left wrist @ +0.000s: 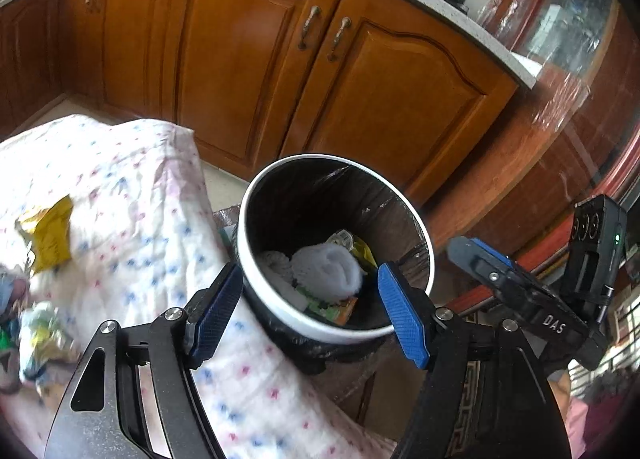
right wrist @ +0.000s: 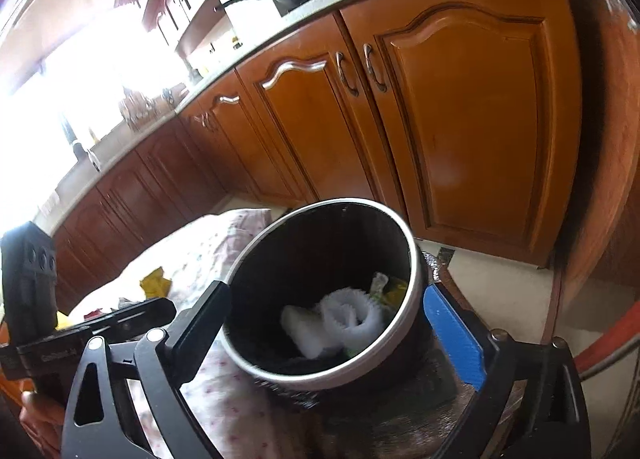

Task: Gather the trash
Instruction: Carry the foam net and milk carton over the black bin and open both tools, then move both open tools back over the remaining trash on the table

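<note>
Wooden kitchen cabinets [left wrist: 240,71] behind, upright bin [left wrist: 276,311] mouth up, white netting [left wrist: 328,269] inside, both grippers' fingers [left wrist: 400,313] parted, empty.

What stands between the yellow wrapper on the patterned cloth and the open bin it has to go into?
Nothing visible does. The yellow wrapper lies loose on the patterned cloth, apart from the bin, whose lidless mouth faces up, only partly filled by a white wad. Both tongs, left and right, are open and empty.

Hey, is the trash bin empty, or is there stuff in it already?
Not empty. The trash bin holds a white foam net and wrappers at the bottom, well below the rim.
</note>
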